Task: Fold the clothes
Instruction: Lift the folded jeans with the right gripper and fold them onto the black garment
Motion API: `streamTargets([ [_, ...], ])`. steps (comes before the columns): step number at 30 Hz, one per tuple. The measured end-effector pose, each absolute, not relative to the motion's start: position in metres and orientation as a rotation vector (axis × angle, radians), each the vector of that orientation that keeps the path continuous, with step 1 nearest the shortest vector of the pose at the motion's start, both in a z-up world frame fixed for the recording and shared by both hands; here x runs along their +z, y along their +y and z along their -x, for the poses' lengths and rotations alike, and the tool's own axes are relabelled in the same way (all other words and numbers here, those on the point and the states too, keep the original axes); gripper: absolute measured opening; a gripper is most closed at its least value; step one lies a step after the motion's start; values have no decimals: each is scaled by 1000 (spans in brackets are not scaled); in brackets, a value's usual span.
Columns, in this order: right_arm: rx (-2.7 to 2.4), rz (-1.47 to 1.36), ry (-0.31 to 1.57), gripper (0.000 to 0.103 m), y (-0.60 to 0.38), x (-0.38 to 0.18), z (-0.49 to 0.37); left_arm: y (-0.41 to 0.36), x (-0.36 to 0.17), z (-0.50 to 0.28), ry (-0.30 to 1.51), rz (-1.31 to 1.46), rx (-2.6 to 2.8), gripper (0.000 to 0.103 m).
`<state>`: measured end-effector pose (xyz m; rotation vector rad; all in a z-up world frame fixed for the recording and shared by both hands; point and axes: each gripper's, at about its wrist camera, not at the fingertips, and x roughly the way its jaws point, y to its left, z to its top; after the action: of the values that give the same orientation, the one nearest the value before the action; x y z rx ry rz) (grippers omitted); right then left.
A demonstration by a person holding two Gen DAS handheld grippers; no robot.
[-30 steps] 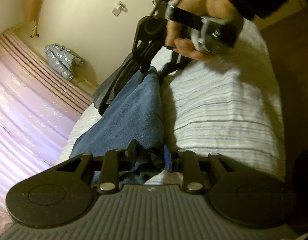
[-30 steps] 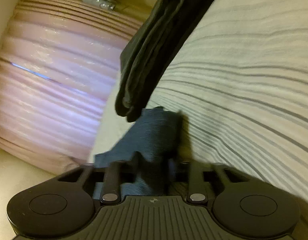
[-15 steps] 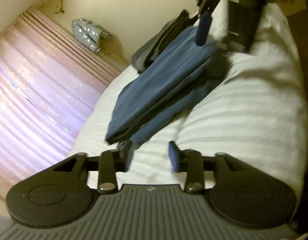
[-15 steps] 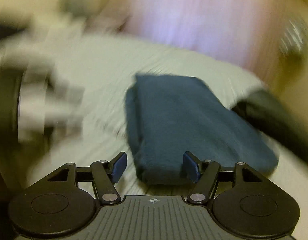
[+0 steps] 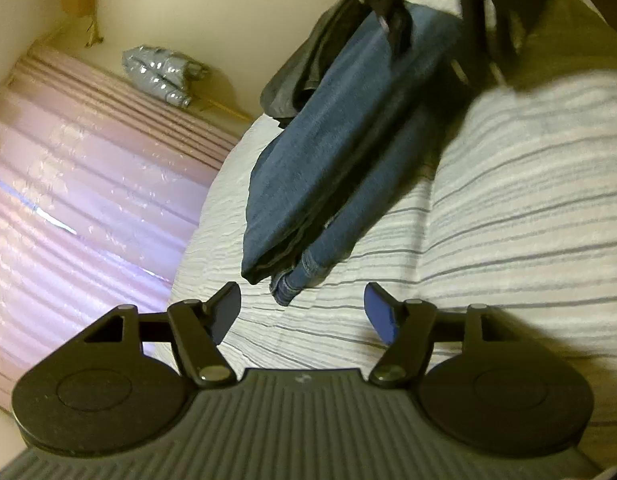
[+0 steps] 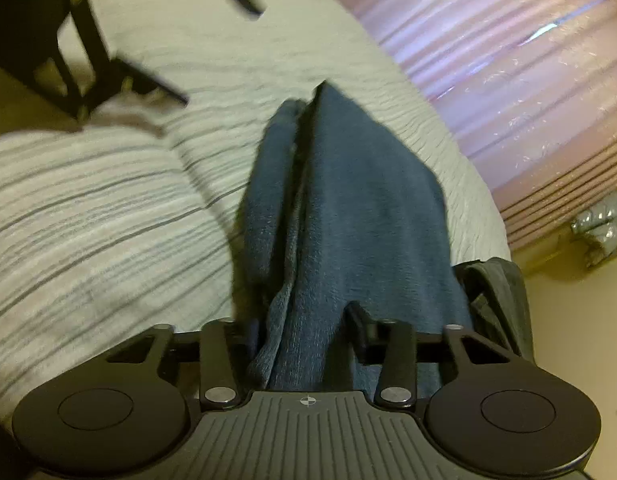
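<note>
Item: jeans (image 5: pixel 332 148), blue denim, folded lengthwise into a long narrow bundle, lying on the striped bedspread (image 5: pixel 508 216) near the bed's edge by the pink curtain (image 5: pixel 68 200); a dark garment (image 5: pixel 304 68) is lying just beyond. Left gripper (image 5: pixel 302 308): hovering just short of the hem end, jaws spread wide, gripping nothing. Right gripper (image 6: pixel 300 332): jaws clenched on the jeans at the far end, cloth bunching between them. Handling, as judged: denim is looking heavy, soft and limp, not slippery or fragile; the layers are likely sagging and sliding apart if lifted from one end. Best hold: both ends at once, pinching through all layers at the hems and the waistband fold.
</note>
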<state>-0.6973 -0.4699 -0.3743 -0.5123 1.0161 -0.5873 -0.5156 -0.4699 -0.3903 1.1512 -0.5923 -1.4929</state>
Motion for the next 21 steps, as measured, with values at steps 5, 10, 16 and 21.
streamTargets([
  [5, -629, 491, 948, 17, -465, -325, 742, -456, -381, 529, -660, -1104, -1514, 74],
  [10, -645, 479, 949, 14, -446, -312, 793, -449, -395, 551, -744, -1118, -1539, 77],
  [16, -640, 544, 920, 16, -410, -343, 794, -474, -405, 548, -755, -1178, -1527, 77],
  [21, -622, 571, 857, 88, -392, -356, 784, -490, -405, 537, -788, -1215, -1514, 77],
])
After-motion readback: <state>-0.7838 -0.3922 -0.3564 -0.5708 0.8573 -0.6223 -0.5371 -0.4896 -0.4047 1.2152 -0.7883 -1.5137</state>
